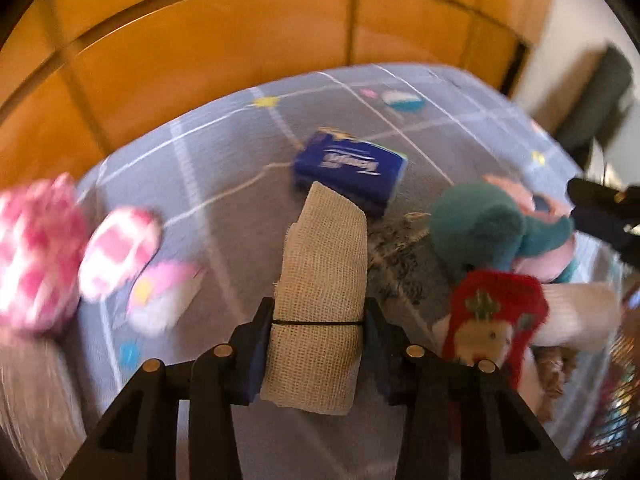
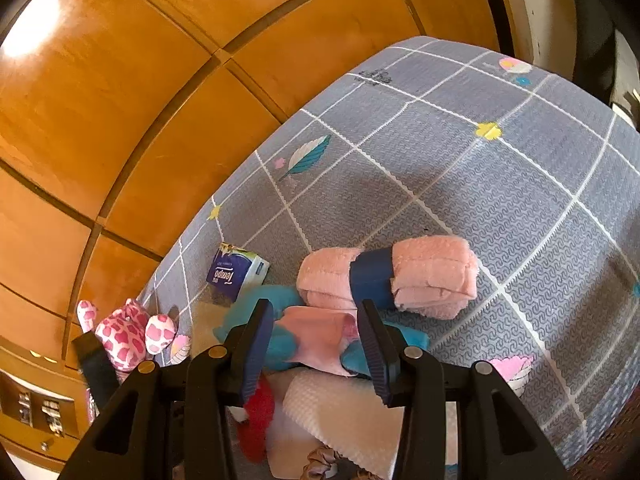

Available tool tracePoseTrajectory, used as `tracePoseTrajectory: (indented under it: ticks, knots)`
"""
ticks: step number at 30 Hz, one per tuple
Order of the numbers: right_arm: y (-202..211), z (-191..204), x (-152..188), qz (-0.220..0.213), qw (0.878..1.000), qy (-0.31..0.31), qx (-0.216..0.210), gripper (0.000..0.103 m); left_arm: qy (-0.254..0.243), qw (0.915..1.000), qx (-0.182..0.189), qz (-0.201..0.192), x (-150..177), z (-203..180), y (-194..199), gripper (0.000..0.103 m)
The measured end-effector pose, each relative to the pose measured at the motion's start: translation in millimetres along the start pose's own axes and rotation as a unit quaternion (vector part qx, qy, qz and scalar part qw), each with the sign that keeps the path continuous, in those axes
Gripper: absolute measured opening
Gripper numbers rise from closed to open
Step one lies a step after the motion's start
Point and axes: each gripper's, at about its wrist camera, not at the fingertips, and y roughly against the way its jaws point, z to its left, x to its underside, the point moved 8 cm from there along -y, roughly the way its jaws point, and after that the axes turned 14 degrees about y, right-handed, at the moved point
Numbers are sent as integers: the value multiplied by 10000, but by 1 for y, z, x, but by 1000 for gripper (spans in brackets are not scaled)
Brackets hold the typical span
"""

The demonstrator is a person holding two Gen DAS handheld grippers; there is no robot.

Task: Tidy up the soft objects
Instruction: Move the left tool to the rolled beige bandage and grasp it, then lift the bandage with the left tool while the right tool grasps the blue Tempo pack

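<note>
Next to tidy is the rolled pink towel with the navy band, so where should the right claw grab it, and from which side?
Grip the pink towel roll across its navy band, coming from above. It lies on its side on the grey mat, and the band already cinches the middle, so the fingers likely hold all layers together there.

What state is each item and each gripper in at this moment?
Left gripper: fingers shut on the beige gauze roll.
Beige gauze roll: held, standing up between the fingers.
Right gripper: open, above the pile, holding nothing.
Pink rolled towel: rolled, bound by a navy band, lying on the mat.
Tissue pack: closed, lying on the mat.
Pink-and-white plush: lying at the mat's edge.
Teal plush: lying in the pile.
</note>
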Motion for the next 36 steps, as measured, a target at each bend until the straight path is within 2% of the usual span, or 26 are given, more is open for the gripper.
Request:
tracePoseTrajectory:
  ticks: [4, 8, 10, 13, 15, 16, 21, 24, 27, 32, 36]
  knots:
    - [-1, 16, -1, 24, 9992, 396, -19, 44, 378, 9992, 54, -107, 22, 16, 24, 43]
    - [-12, 56, -12, 208, 9897, 1411, -99, 44, 460, 9987, 22, -196, 47, 22, 41, 43]
    - [-26, 83, -25, 259, 9759, 2168, -29, 44, 539, 9984, 77, -165, 59, 25, 46, 43]
    - [-55, 108, -34, 547, 9574, 2836, -62, 47, 549, 9984, 133, -97, 74, 26, 50, 43]
    - [-79, 120, -38, 756, 9417, 3278, 88, 63, 490, 9986, 127, -131, 82, 26, 53, 43]
    - [-89, 125, -38, 858, 9347, 3447, 138, 64, 481, 9987, 125, -138, 83, 26, 53, 43]
    - [-140, 129, -35, 1498, 9027, 3991, 581, 65, 569, 9982, 190, -76, 97, 31, 56, 43]
    - [-159, 124, -32, 1728, 8917, 4103, 823, 65, 623, 9977, 239, -96, 101, 33, 61, 43]
    - [-168, 122, -31, 1792, 8938, 4028, 823, 60, 628, 9976, 254, -162, 104, 34, 69, 43]
    - [-157, 132, -30, 1586, 8949, 4073, 899, 58, 680, 9968, 304, -290, 108, 36, 88, 43]
    - [-134, 168, -8, 1455, 8937, 4227, 388, 58, 728, 9956, 356, -466, 107, 36, 107, 43]
